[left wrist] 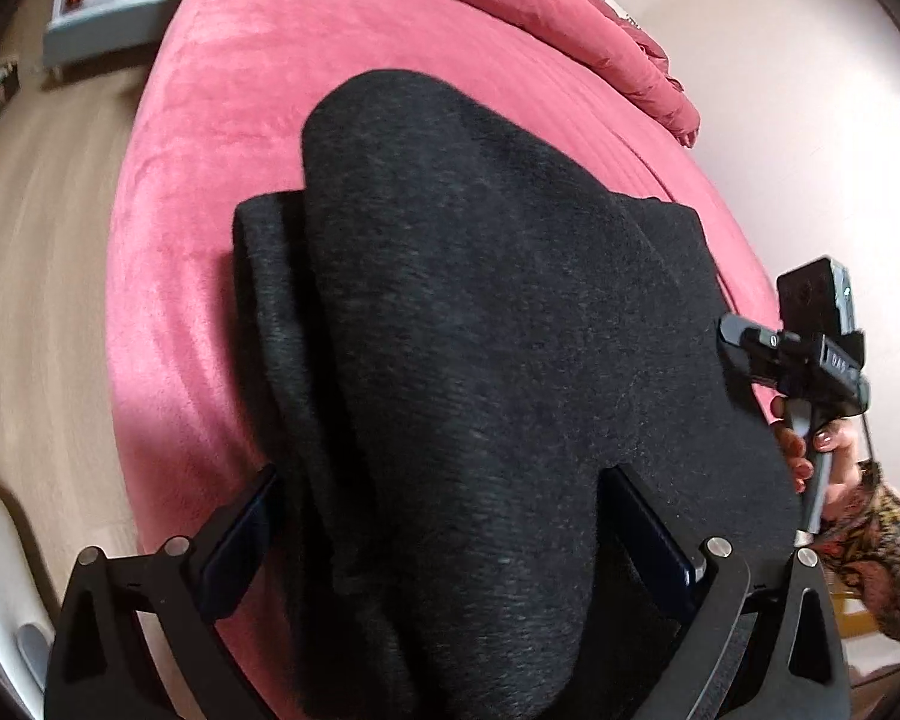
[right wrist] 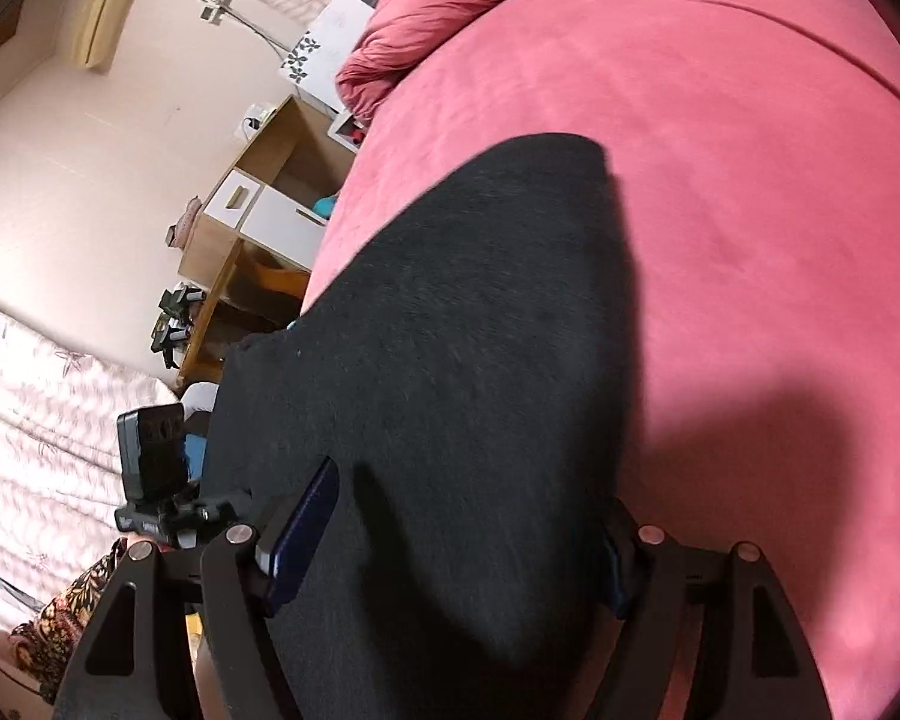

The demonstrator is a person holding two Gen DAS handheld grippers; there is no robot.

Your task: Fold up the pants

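Here, black pants (left wrist: 480,360) lie folded on a bed covered with a pink fleece sheet (left wrist: 222,138), filling the middle of both wrist views. In the left wrist view one layer is doubled over another, its rounded fold reaching toward the upper centre of the frame, while a lower layer sticks out at the left.

The left gripper (left wrist: 444,546) sits at the bottom of its own view with its jaws spread wide; the dark cloth bulges between the blue pads and drapes over the near end. One pad (left wrist: 240,540) stands at the left edge of the fabric, the other at lower right, and I cannot tell whether either presses on the cloth.

The right gripper (right wrist: 468,534) is likewise at the bottom of its own view, jaws set wide apart, with the pants spread flat under and between them. Its left pad (right wrist: 300,534) stands clear above the fabric; the right one is mostly hidden at the cloth's edge. In the left wrist view this gripper appears at the right edge, held by a hand (left wrist: 810,450) with a patterned sleeve (left wrist: 876,558).

A rumpled pink duvet (left wrist: 570,12) lies along the bed's far side, top of frame. Wooden shelving (right wrist: 258,204) stands at the left of the right wrist view.
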